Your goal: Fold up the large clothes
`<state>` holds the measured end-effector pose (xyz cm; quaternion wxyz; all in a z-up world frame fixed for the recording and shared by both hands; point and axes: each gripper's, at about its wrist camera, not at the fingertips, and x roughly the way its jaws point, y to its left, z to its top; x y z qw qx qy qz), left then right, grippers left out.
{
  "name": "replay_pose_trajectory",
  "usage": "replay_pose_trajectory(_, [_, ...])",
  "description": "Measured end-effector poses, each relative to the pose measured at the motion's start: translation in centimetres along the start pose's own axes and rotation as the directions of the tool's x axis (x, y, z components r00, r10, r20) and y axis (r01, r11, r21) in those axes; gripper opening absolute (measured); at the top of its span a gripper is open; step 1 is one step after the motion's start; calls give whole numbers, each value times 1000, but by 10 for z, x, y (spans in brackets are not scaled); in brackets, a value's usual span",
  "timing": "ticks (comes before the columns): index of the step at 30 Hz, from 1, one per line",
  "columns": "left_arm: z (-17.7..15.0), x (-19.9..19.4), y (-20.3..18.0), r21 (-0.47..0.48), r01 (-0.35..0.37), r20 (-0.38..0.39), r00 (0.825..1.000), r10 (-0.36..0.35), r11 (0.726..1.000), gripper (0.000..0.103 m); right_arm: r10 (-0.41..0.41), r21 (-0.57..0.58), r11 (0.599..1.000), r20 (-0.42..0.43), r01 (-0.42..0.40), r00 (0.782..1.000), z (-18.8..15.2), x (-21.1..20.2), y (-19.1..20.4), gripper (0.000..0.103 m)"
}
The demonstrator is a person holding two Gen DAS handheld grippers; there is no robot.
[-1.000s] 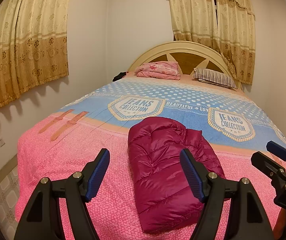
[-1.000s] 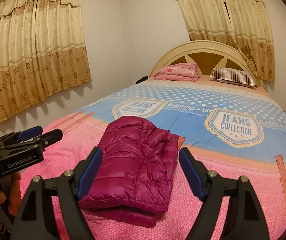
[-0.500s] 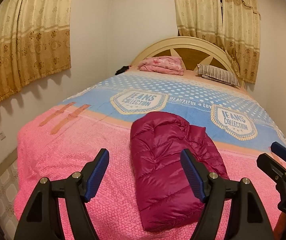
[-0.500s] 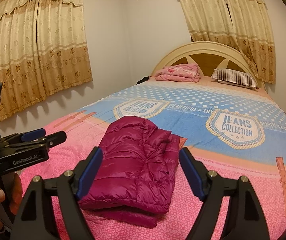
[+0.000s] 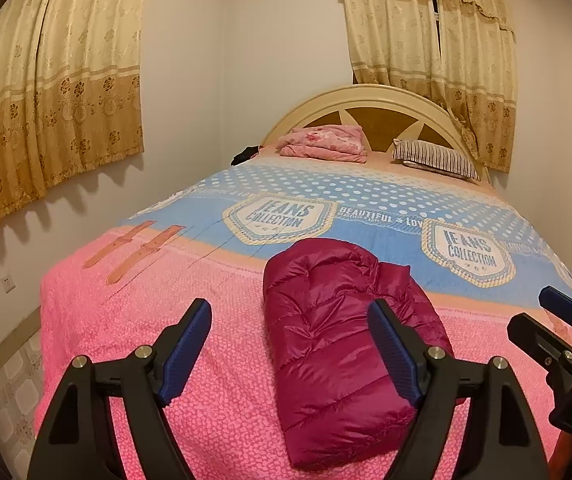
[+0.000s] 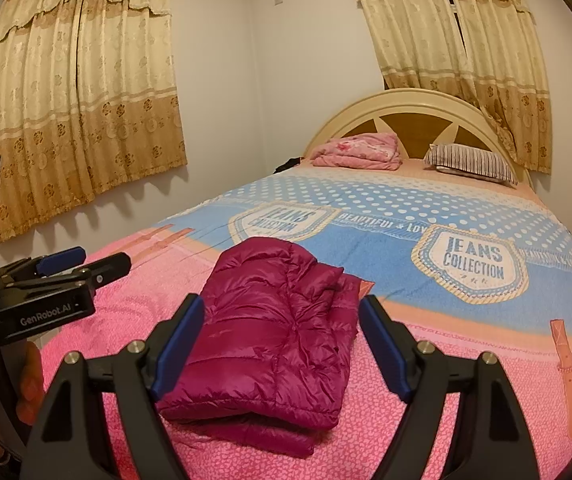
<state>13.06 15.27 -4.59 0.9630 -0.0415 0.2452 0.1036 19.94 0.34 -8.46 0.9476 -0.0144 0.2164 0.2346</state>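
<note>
A magenta puffer jacket lies folded in a thick bundle on the pink near end of the bed; it also shows in the right wrist view. My left gripper is open and empty, held above the bed just in front of the jacket's left side. My right gripper is open and empty, held back from the jacket's near edge. Each gripper shows at the edge of the other's view: the right one, the left one.
The bed has a pink and blue "Jeans Collection" cover. A folded pink blanket and a striped pillow lie by the headboard. Walls with curtains stand at the left and behind. Tiled floor shows at the left.
Both grippers have drawn back and risen slightly from the jacket. The jacket lies unchanged, and both grippers stay open.
</note>
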Motion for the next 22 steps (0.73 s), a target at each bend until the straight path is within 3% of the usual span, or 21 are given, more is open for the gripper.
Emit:
replay_pose_trajectory(12, [-3,13,2,0,14,-47,999,-14,1000,89,0,-7,1000,-7,0,1000,-2,0,1,84])
replay_pose_trajectory(17, [-7,13,0,30,-12,-28,1000,13,999,89,0,-11,1000,-10,0,1000,-4,0,2,87])
replay_pose_trajectory(22, [-7,13,-1,36,4,-19,1000,-4,999,89,1,-10,1000,-15,-1,1000,-6,0,0,87])
